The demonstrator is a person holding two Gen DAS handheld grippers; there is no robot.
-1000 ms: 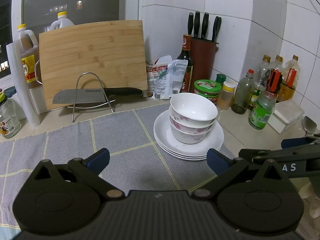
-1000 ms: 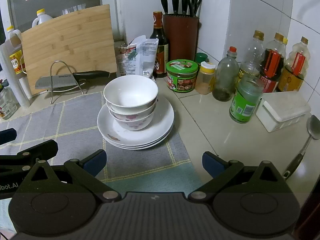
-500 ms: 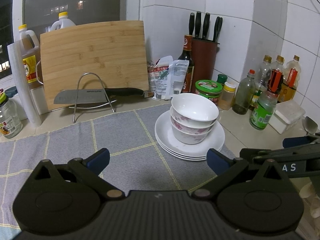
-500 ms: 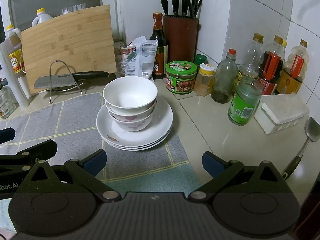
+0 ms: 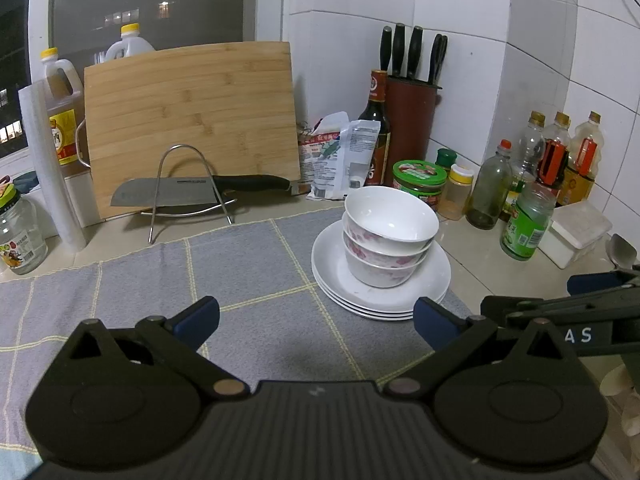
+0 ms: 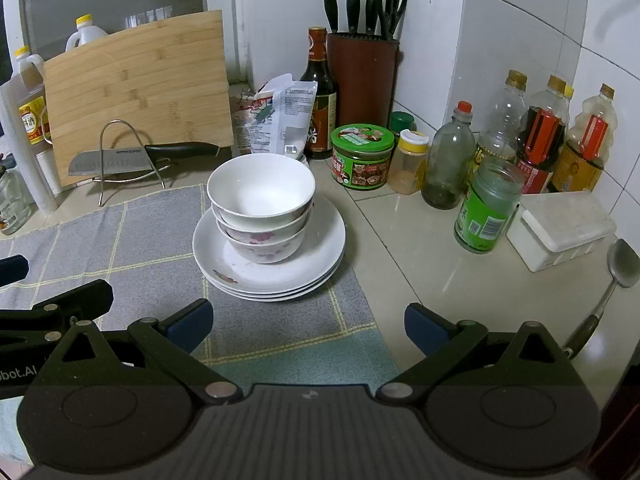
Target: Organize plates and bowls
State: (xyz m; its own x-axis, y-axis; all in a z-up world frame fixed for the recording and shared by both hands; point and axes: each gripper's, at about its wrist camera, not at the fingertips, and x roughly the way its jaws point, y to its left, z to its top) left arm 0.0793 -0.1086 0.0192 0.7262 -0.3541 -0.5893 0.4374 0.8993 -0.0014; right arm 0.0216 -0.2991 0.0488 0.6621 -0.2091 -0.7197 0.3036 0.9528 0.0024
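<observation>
Three nested bowls (image 5: 388,236) (image 6: 262,204), white with pink flowers, sit on a stack of three white plates (image 5: 332,272) (image 6: 320,256) on a grey checked cloth (image 5: 160,280) (image 6: 120,240). My left gripper (image 5: 316,316) is open and empty, low over the cloth, in front and left of the stack. My right gripper (image 6: 306,324) is open and empty, just in front of the stack. Each gripper shows at the edge of the other's view.
A cleaver (image 5: 200,190) rests on a wire rack before a bamboo cutting board (image 5: 192,120). A knife block (image 6: 362,76), sauce bottles (image 6: 540,140), jars (image 6: 486,208), a white lidded box (image 6: 560,228) and a ladle (image 6: 616,276) crowd the tiled corner and right counter.
Both grippers have drifted slightly toward the stack, which sits a little closer in the views. Both stay open; the dishes have not moved.
</observation>
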